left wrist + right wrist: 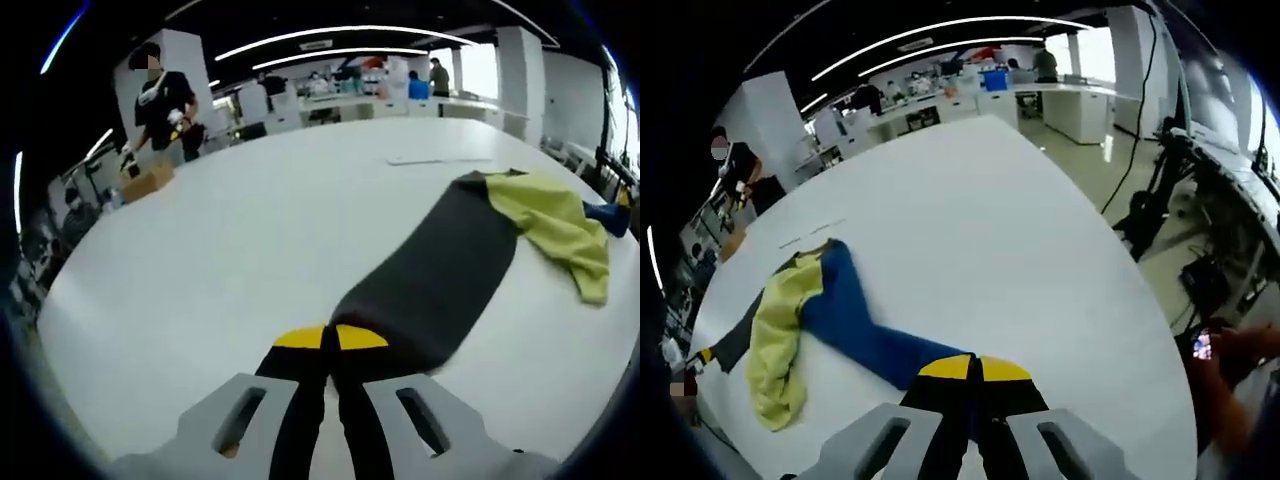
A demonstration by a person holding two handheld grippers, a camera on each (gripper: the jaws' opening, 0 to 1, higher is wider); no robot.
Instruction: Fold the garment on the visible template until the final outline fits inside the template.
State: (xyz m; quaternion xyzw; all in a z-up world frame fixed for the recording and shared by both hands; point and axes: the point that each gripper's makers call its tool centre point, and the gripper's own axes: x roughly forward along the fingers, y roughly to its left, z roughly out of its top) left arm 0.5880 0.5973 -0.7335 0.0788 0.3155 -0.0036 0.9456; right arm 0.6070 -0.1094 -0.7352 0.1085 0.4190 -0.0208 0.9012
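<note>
A garment lies stretched across the white table (230, 240): a yellow-green body (560, 228) with a dark grey sleeve (440, 270) and a blue sleeve (855, 315). My left gripper (330, 338) is shut on the end of the grey sleeve, its yellow tips pressed together. In the right gripper view my right gripper (973, 368) is shut on the end of the blue sleeve. There the yellow-green body (780, 330) bunches between the sleeves, and the left gripper (700, 356) shows small at the far left. Faint template marks (440, 160) lie on the table beyond the garment.
The round table edge (1140, 330) curves close on the right; beyond it stand dark equipment and cables (1160, 200). A hand holding a phone (1205, 347) is at the lower right. A person in black (160, 100) and a cardboard box (148, 182) are past the far edge.
</note>
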